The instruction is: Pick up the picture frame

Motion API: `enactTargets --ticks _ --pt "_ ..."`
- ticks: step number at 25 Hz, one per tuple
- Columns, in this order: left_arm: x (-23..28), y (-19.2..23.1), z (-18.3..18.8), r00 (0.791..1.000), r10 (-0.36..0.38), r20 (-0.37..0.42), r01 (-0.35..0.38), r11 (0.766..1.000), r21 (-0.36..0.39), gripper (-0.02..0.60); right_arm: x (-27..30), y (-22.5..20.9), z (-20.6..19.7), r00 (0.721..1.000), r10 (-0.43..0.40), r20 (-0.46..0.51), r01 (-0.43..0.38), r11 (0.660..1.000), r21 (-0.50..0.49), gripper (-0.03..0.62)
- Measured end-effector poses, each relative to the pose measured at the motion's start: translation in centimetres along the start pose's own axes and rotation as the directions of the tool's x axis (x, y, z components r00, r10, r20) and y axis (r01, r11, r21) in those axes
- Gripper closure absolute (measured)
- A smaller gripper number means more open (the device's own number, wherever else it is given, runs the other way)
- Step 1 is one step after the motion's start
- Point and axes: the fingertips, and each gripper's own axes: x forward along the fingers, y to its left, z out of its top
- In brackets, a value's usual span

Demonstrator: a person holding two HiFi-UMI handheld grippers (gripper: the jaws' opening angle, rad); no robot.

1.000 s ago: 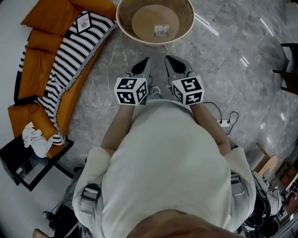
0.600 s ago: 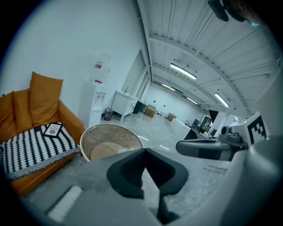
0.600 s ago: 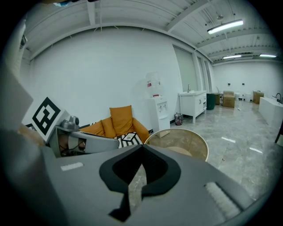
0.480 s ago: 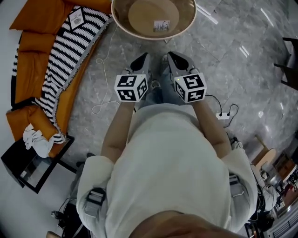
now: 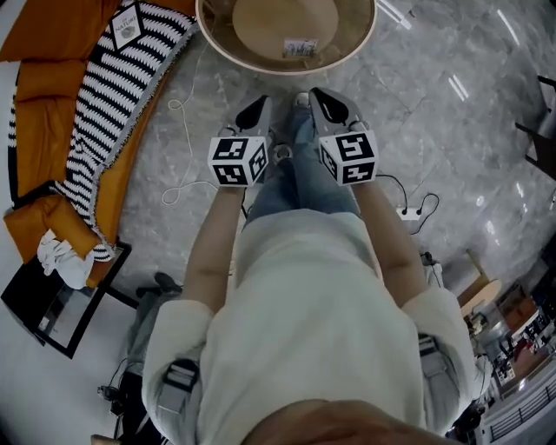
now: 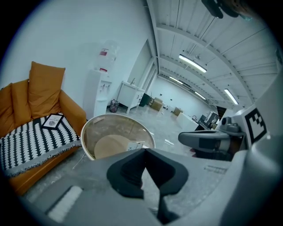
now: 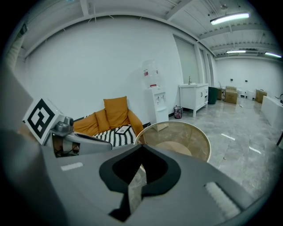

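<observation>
The picture frame [image 5: 128, 24] rests on the striped blanket [image 5: 95, 104] draped over the orange sofa [image 5: 43, 78]. It is well ahead of both grippers' fingers and off to their left. Just beyond the fingertips stands a round table [image 5: 252, 64]. The left gripper [image 5: 256, 113] and right gripper [image 5: 328, 102] hang side by side above the grey floor [image 5: 452, 130]. Each has its fingers pressed together with nothing between them.
</observation>
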Motion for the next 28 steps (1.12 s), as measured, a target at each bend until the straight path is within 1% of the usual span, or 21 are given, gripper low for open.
enactTargets --ticks 9,14,19,20,21,23,26,28 --pt "7.7 3.1 -2.8 0.996 0.037 -0.08 -0.039 0.999 -0.021 0.581 6.0 -5.2 -4.2 0.995 -0.002 -0.096 0.003 1.0 0.012 0.593" --pt "11.9 4.5 -4.4 0.991 0.046 -0.123 -0.046 0.999 0.002 0.581 9.4 -8.0 -6.9 0.989 -0.01 -0.146 0.011 1.0 0.003 0.592" --pt "15.5 5.6 -6.3 0.98 0.057 -0.19 -0.05 0.998 0.043 0.58 12.2 -9.9 -9.8 0.979 -0.007 -0.202 0.007 1.0 -0.001 0.589" --pt "16.2 5.8 -6.8 0.978 0.057 -0.203 -0.049 0.998 0.047 0.568 12.8 -10.2 -10.2 0.978 -0.003 -0.21 0.004 1.0 0.001 0.572" --pt "16.8 6.1 -7.2 0.975 0.056 -0.215 -0.046 0.998 0.05 0.566 13.4 -10.5 -10.7 0.976 -0.001 -0.217 0.001 1.0 0.002 0.568" --pt "18.2 6.5 -7.9 0.971 0.05 -0.235 -0.038 0.998 0.057 0.527 14.6 -11.2 -11.5 0.973 -0.003 -0.23 0.004 1.0 0.001 0.549" --pt "19.9 7.1 -8.9 0.964 0.048 -0.261 -0.028 0.997 0.078 0.47 16.1 -12.4 -12.8 0.968 -0.012 -0.251 0.013 1.0 0.004 0.487" --pt "20.8 7.5 -9.3 0.961 0.054 -0.272 -0.03 0.995 0.09 0.433 17.0 -12.8 -13.7 0.963 -0.002 -0.268 0.006 1.0 0.012 0.437"
